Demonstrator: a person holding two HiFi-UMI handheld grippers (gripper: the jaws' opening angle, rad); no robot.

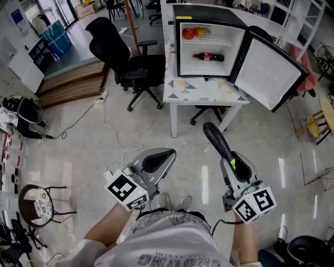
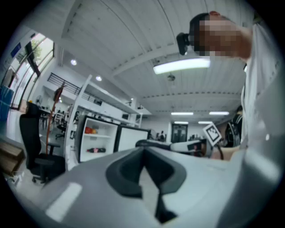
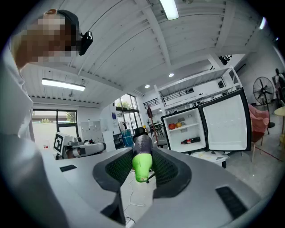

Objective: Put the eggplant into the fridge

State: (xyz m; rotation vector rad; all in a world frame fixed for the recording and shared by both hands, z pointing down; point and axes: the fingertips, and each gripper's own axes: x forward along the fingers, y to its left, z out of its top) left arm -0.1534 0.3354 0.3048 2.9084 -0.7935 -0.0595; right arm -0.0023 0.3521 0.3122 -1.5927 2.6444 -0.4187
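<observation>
Right gripper view shows eggplant (image 3: 142,151) gripped between jaws of right claw (image 3: 143,161).

Setting: open-plan lab or office workroom.
Black swivel chair (image 1: 130,62), mini fridge (image 1: 209,41) on white table (image 1: 203,94), loose floor cables (image 1: 112,130), ceiling strip light (image 2: 180,66), white wall shelving (image 2: 104,100).

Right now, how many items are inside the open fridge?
3. A red fruit and an orange fruit sit side by side in the upper left of the fridge; a dark bottle lies on its side lower down. Others may be hidden.
</observation>
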